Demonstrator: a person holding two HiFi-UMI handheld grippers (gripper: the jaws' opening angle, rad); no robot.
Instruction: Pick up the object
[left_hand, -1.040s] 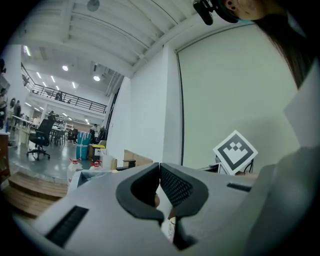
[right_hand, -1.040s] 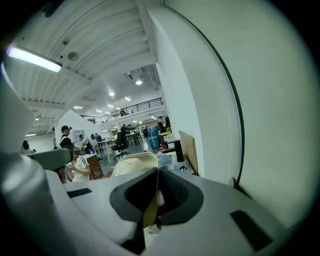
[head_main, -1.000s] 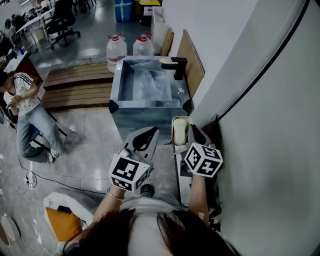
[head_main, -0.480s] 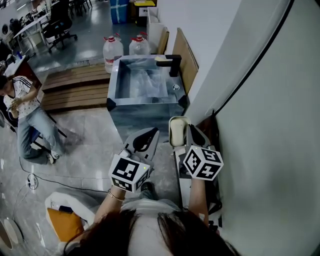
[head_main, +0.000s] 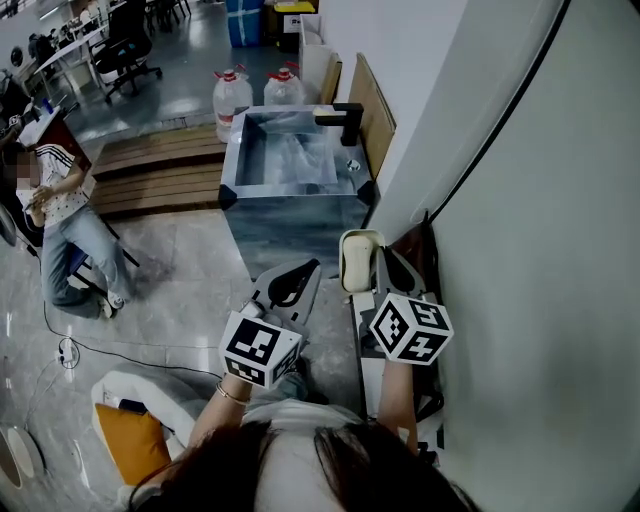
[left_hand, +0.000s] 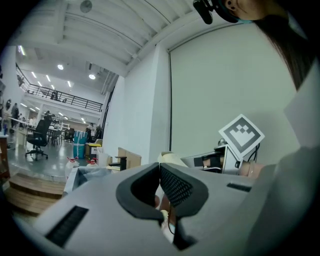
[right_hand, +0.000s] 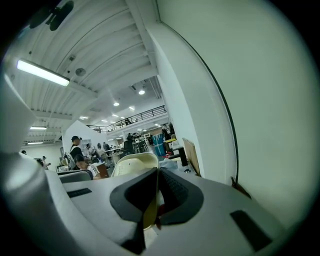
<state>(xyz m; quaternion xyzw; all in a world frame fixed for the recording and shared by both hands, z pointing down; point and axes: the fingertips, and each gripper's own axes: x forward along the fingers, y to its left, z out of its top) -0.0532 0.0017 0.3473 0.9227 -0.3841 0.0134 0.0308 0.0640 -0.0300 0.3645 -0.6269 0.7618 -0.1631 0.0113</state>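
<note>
While right gripper (head_main: 380, 268) pinches the cream oblong object (head_main: 357, 258) by its near edge, long axis pointing far, left gripper (head_main: 298, 276) sits just left, jaws together, empty.

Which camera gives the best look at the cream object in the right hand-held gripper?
The head view: the cream object shows most of its rounded outline from above. The right gripper view shows only its top rising past the jaws clamped on it; the left gripper view catches just a sliver.
</note>
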